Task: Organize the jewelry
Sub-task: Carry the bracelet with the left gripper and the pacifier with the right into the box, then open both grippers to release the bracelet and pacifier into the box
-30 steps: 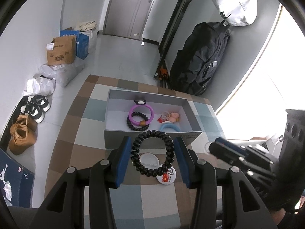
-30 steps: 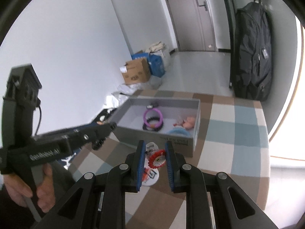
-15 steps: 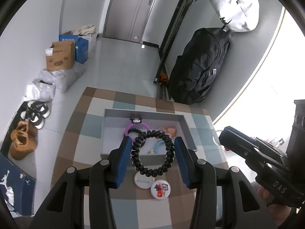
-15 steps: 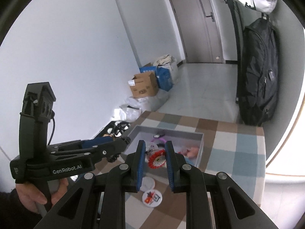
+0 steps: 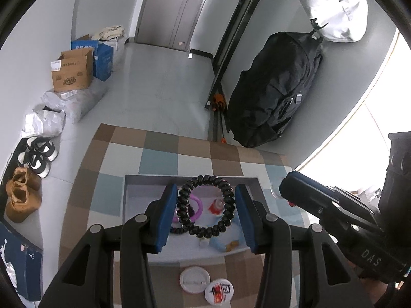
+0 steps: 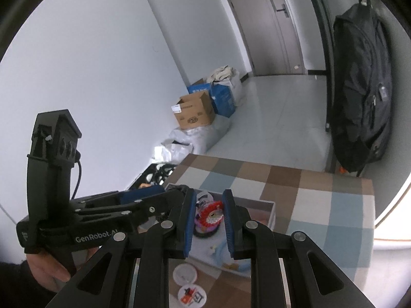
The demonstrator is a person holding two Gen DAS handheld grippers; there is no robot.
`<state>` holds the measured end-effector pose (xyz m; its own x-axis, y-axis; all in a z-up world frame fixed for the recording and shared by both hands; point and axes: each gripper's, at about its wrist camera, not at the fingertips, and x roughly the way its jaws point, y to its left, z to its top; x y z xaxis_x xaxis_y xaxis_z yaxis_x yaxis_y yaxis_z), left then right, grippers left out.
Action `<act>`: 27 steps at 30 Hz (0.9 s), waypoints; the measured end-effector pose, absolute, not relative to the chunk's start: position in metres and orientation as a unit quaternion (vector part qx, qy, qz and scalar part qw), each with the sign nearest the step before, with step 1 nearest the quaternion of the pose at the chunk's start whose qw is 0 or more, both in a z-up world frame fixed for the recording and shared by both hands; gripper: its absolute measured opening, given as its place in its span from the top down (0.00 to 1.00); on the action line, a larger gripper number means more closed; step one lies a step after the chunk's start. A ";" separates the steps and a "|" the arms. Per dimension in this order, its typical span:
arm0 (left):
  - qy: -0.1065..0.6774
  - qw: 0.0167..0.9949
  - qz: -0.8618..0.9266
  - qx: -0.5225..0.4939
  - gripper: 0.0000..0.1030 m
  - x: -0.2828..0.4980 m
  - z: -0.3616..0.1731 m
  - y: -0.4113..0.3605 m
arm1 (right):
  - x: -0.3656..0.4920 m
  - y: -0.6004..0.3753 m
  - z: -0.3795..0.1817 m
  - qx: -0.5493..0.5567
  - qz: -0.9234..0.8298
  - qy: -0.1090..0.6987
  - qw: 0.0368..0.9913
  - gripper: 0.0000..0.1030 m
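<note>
**Both bracelets held above the open box**

A black beaded bracelet [image 5: 205, 206] is clamped between the pads of the left tongs [image 5: 206, 213], which are parted only as far as the ring's width; the ring is seen face-on, directly over the grey box [image 5: 133, 182]. A small red-and-white beaded piece [image 6: 212, 211] is pinched in the right tongs [image 6: 206, 220], which are nearly closed on it. The box lies on the checked bench [image 5: 159, 154], below and just ahead of both tongs, its long side running left to right. Neither hand is judged clearly nearer. A purple ring [image 5: 197, 206] and other pieces already lie inside. Two round badges [image 5: 205, 283] lie outside the near wall.
</note>
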<state>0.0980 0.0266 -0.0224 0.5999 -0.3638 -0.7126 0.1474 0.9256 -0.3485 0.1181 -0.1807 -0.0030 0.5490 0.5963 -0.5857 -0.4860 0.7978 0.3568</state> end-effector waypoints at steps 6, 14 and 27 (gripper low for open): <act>0.435 0.878 -0.152 -0.127 0.60 0.108 -0.032 0.025 | 0.135 -0.181 -0.025 0.091 0.309 0.383 0.866 0.81; 0.446 0.873 -0.160 -0.114 0.60 0.116 -0.037 0.021 | 0.149 -0.182 -0.038 0.102 0.313 0.397 0.857 0.81; 0.462 0.862 -0.167 -0.126 0.60 0.121 -0.045 0.020 | 0.153 -0.187 -0.048 0.112 0.305 0.418 0.849 0.79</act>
<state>0.1214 0.0199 -0.0450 0.5167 -0.4044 -0.7547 0.1705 0.9124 -0.3721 0.1529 -0.1875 -0.0480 0.4653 0.6106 -0.6408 -0.4237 0.7893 0.4444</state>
